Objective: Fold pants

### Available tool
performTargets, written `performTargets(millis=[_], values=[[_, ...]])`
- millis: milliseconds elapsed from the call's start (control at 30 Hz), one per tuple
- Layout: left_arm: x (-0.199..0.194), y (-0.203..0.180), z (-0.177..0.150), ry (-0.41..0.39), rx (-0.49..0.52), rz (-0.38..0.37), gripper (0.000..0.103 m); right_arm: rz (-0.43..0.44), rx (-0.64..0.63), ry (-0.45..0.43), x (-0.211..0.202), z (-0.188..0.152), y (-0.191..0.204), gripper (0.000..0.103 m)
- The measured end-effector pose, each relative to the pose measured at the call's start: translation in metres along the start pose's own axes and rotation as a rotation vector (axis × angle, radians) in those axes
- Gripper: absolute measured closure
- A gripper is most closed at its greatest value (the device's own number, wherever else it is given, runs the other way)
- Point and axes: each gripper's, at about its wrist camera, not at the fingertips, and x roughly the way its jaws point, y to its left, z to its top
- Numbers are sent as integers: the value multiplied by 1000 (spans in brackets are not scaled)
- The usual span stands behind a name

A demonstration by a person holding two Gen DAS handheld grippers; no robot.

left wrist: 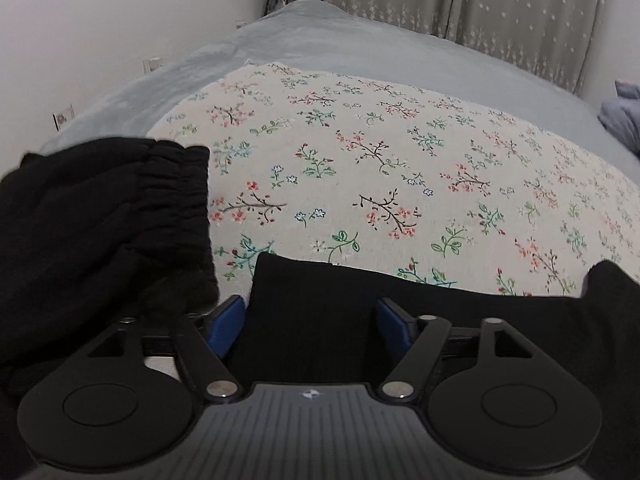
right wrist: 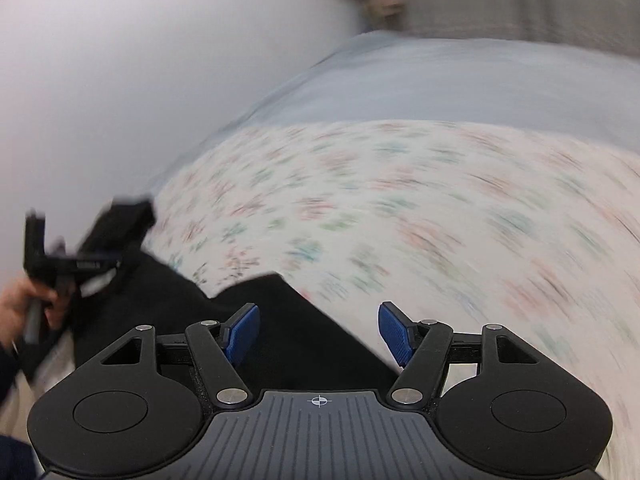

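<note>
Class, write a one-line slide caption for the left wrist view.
Open left gripper over black pants lying on a floral cloth, elastic waistband at left.

I can read no words, brand names or numbers anywhere in either view. The only sign I can make out is a small white crosshair mark, a circle cut by a cross, printed at the bottom centre of the frame on the ribbed grey body of the left gripper (left wrist: 311, 322) and likewise on the right gripper (right wrist: 319, 334). In the right wrist view, at the left edge of the frame, the other gripper carries a pale strip that is too blurred to read.
</note>
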Motion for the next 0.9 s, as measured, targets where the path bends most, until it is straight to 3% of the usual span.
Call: performTargets(millis=[67, 133, 200, 233, 267, 300, 433, 500, 600, 667, 800, 900], values=[[7, 4, -1, 10, -33, -46, 5, 18, -88, 32, 36, 21, 15, 38], [10, 3, -2, 1, -31, -47, 6, 56, -119, 66, 68, 36, 20, 38], [11, 0, -5, -27, -9, -39, 13, 77, -130, 116, 97, 42, 24, 43], [10, -2, -8, -37, -10, -28, 20, 82, -125, 154, 111, 42, 24, 52], [9, -2, -10, -47, -14, -34, 29, 87, -130, 187, 120, 38, 26, 73], [7, -2, -12, -61, -12, -43, 35, 100, -154, 210, 129, 33, 29, 83], [-8, 1, -19, -135, -13, -33, 45, 98, -215, 178, 114, 16, 44, 99], [-22, 3, -22, -202, -38, -37, 49, 53, -267, 123, 101, 17, 51, 101], [-37, -1, -30, -318, 19, -9, 50, -26, -327, -14, 70, 20, 72, 103], [-34, -2, -32, -332, 12, -3, 50, -86, -340, -68, 61, 21, 79, 103], [-3, -8, -26, -235, 43, 74, 36, -159, -340, -2, 95, 9, 70, 103], [-9, -2, -22, -264, 26, 111, 35, -199, -373, 25, 122, -5, 71, 102]])
